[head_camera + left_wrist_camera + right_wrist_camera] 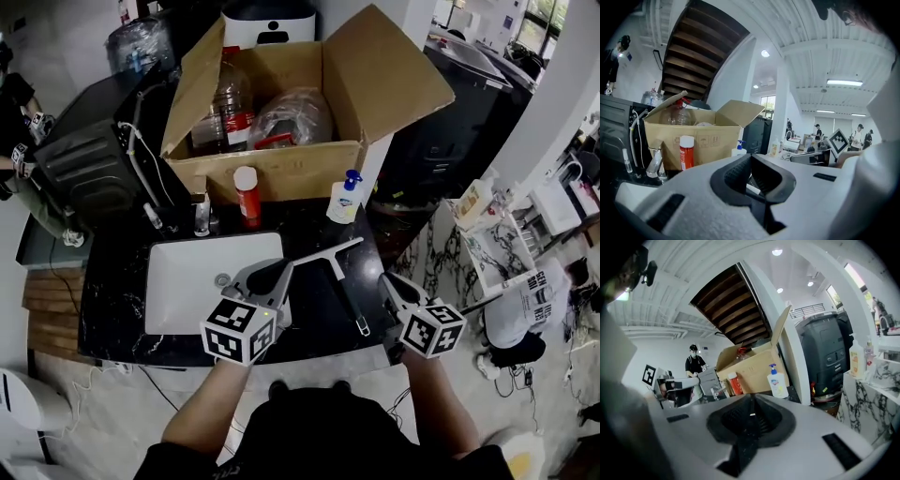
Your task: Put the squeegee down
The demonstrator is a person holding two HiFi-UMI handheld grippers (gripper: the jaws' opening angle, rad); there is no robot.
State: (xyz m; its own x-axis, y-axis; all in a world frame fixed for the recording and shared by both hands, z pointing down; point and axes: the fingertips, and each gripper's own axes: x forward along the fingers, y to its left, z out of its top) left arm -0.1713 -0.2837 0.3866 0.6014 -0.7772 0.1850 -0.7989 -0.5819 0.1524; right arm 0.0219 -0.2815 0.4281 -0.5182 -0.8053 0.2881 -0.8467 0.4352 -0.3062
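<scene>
Left tongs (pixel 281 273) pinch squeegee (pixel 329 256) blade; handle seemingly points near-right.

Left claw (pixel 277 274) there: pale grey moulded shell, black ribbed pads (pixel 733 176), and a cube (pixel 239 330) of black-and-white square markers on its back. Right claw (pixel 388 281), same grey build, matching marker cube (pixel 432 328). The person wears a black top (pixel 319 436), forearms uncovered.

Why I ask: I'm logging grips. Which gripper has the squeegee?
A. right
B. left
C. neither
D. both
B: in the head view the squeegee runs into the closed jaws of the left gripper, while the right gripper is shut, empty and apart from it.
</scene>
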